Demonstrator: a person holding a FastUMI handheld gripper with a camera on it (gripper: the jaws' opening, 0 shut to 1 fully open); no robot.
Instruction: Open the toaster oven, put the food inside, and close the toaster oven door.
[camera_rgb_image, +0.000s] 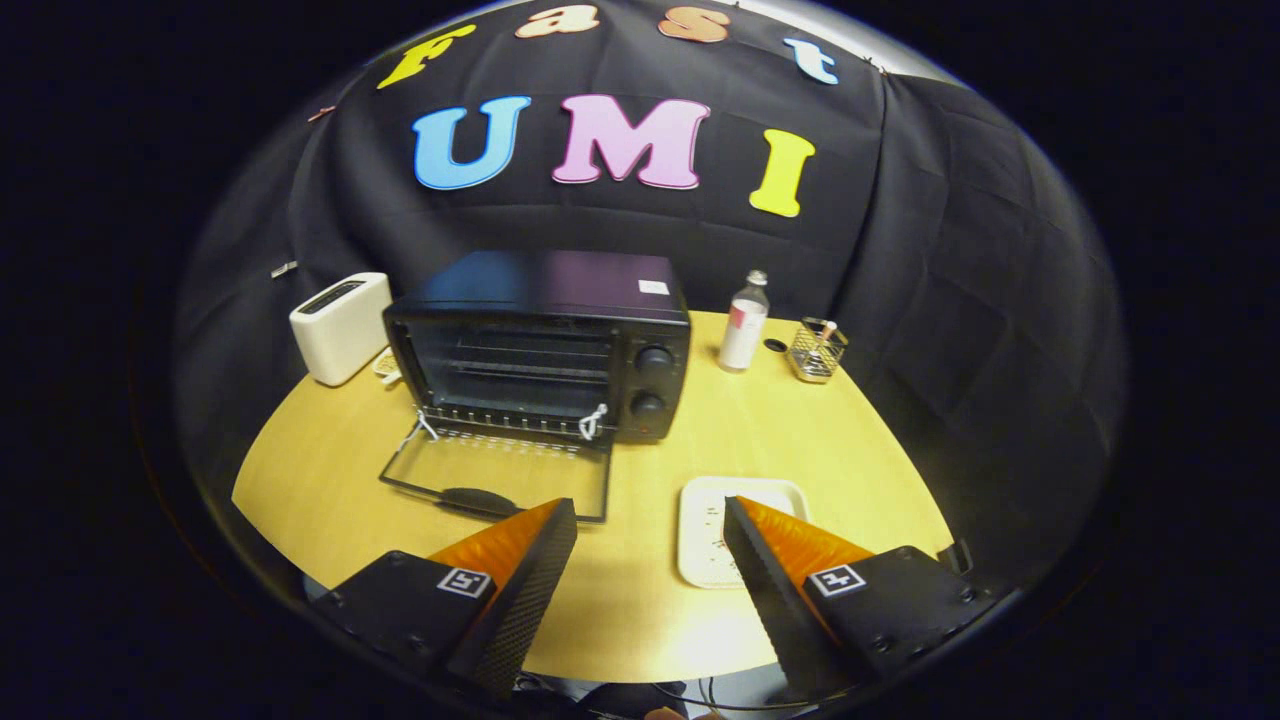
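A black toaster oven (545, 345) stands at the back of the round wooden table (640, 620). Its glass door (500, 468) is folded down flat onto the table, with the dark handle (478, 500) just ahead of my left finger. The wire racks inside are dim and I cannot tell what lies on them. A white square plate (700, 530) sits on the table ahead of my right finger, which covers part of it; the part I see looks bare. My gripper (650, 505) hovers above the table's near side, open, with nothing between its fingers.
A white pop-up toaster (340, 325) stands left of the oven. Right of the oven are a small bottle (745, 322) and a wire basket (815, 350) near the table's back edge. Bare tabletop lies between the oven door and the plate.
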